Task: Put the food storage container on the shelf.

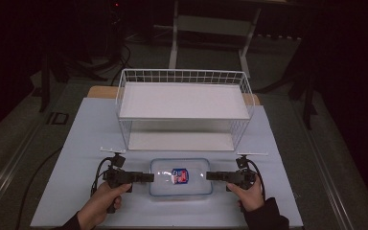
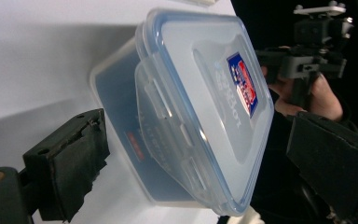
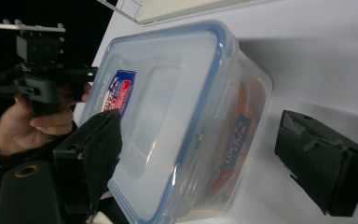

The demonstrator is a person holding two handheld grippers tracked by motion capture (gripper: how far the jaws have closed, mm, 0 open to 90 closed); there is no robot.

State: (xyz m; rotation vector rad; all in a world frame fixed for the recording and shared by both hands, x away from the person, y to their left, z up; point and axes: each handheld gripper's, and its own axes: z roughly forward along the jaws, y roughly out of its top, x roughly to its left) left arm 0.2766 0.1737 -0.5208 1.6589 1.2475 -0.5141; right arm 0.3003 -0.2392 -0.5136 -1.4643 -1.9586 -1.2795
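While we hold a claw in each hand, a clear box [image 1: 180, 177] with a blue-rimmed lid lies flat on the white surface [image 1: 76, 143], between the two. We take the box as our landmark. Its lid is on, and a red and blue label [image 1: 179, 175] sits near the lid's middle.

Left of the box, our left claw [image 1: 149, 178] points at its left end wall. In the left gripper view the jaws stand wide apart, one low beside the box wall and one on the lid side, and they grip nothing. We cannot tell whether the tips touch the box.

Right of the box, our right claw [image 1: 209, 176] points at its right end wall. In the right gripper view its jaws are also spread wide, with the box end between them, and they hold nothing. That view shows something orange-red [image 3: 242, 100] inside the box; we cannot tell what it is.

Our left hand [image 1: 100, 203] and right hand [image 1: 247, 194] grip the handles, both nearer us than the box.

Beyond the box stands a white wire rack [image 1: 184, 108] with a top shelf and a lower shelf, apart from the box.
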